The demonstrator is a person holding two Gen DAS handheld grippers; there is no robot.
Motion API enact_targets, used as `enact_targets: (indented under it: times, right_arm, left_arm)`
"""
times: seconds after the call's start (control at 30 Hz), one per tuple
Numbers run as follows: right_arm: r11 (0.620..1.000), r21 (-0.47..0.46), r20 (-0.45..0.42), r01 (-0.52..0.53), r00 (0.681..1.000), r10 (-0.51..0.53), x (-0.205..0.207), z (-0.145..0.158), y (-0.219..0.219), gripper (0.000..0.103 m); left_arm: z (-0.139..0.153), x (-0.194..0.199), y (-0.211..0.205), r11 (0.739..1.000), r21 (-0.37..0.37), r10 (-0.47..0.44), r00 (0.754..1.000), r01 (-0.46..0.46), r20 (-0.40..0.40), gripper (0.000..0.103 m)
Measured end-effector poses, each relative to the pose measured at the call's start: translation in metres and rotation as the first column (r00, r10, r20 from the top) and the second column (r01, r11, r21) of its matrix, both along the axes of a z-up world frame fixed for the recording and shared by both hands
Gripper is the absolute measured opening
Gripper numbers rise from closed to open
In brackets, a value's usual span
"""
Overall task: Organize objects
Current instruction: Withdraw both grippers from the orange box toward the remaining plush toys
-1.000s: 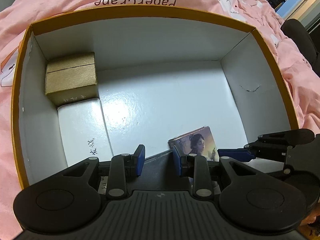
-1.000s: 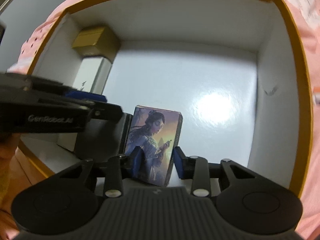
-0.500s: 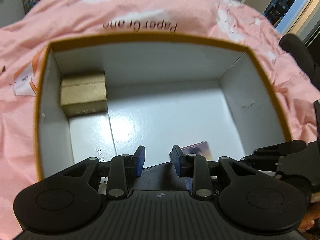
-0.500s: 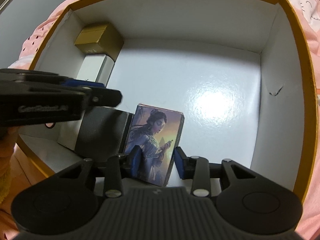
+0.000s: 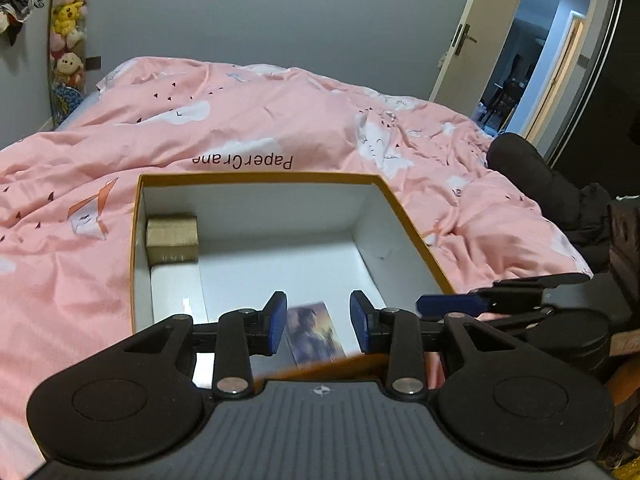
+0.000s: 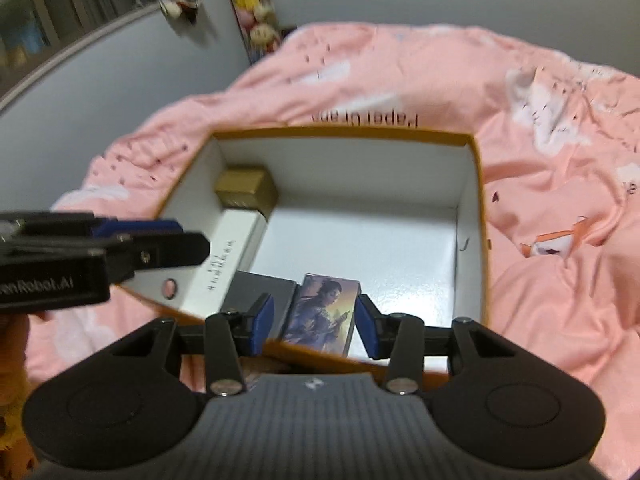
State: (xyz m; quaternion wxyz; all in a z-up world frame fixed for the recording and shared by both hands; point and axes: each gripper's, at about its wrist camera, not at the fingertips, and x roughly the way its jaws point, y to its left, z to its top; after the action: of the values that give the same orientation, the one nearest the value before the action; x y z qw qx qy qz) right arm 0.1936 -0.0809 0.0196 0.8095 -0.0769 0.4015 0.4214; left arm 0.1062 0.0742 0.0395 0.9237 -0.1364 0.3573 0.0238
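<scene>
An orange-rimmed white box lies on the pink bed. Inside along its left wall sit a gold box, a long white box and a dark grey box. A card box with a woman's portrait stands at the near wall. My left gripper is open and empty above the near rim. My right gripper is open, its fingers apart either side of the portrait box without touching it. The right gripper also shows in the left wrist view.
A pink duvet printed "PaperCrane" surrounds the box. Plush toys hang on the far wall at left. An open doorway is at the right. A dark garment lies on the bed's right side.
Both grippers have pulled back and up out of the box, so the whole box and room show. The right gripper has opened wider and let go of the portrait box.
</scene>
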Motion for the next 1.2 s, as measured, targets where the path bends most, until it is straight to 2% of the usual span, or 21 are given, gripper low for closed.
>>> enact_targets:
  times: [0.17,0.27,0.4,0.5,0.7,0.77,0.9,1.03,1.13,1.2]
  right_arm:
    - [1.0,0.02,-0.013,0.02,1.0,-0.019,-0.028,0.004,-0.027,0.046]
    - [1.0,0.01,-0.05,0.029,0.998,-0.029,-0.042,-0.008,-0.038,0.046]
    - [0.999,-0.042,-0.068,0.035,0.997,-0.038,-0.059,-0.03,-0.042,0.045]
    - [0.995,-0.092,-0.064,0.036,0.997,-0.042,-0.066,-0.047,-0.045,0.042]
    - [0.993,-0.104,-0.094,0.046,0.994,-0.056,-0.065,-0.062,-0.048,0.042]
    - [0.992,-0.109,-0.108,0.056,0.992,-0.068,-0.063,-0.065,-0.048,0.042]
    - [0.991,-0.113,-0.094,0.075,0.992,-0.086,-0.064,-0.056,-0.057,0.042]
    - [0.991,-0.098,-0.081,0.087,0.992,-0.095,-0.072,-0.038,-0.075,0.045]
    - [0.988,-0.12,-0.069,0.102,0.991,-0.11,-0.082,-0.029,-0.09,0.057]
    - [0.982,-0.154,-0.063,0.112,0.99,-0.123,-0.088,-0.028,-0.1,0.059]
  left_arm:
    - [-0.007,-0.023,-0.013,1.0,0.001,-0.003,1.0,0.003,-0.023,0.04]
    - [-0.02,-0.033,-0.016,1.0,-0.023,0.018,0.997,-0.02,-0.08,0.041]
    - [-0.045,-0.039,-0.006,0.989,-0.111,0.079,0.978,-0.102,-0.194,0.042]
    - [-0.065,-0.041,-0.003,0.984,-0.121,0.095,0.961,-0.129,-0.258,0.047]
    - [-0.098,-0.049,-0.007,0.975,-0.167,0.082,0.933,-0.148,-0.35,0.05]
    - [-0.1,-0.05,-0.008,0.974,-0.163,0.092,0.932,-0.157,-0.35,0.051]
    - [-0.082,-0.053,-0.018,0.989,-0.101,0.076,0.961,-0.106,-0.264,0.051]
    - [-0.065,-0.054,-0.038,0.997,-0.068,-0.046,0.981,0.034,-0.188,0.051]
    - [-0.06,-0.055,-0.056,0.988,-0.053,-0.153,0.975,0.147,-0.16,0.051]
    - [-0.06,-0.055,-0.067,0.98,-0.043,-0.2,0.967,0.196,-0.157,0.051]
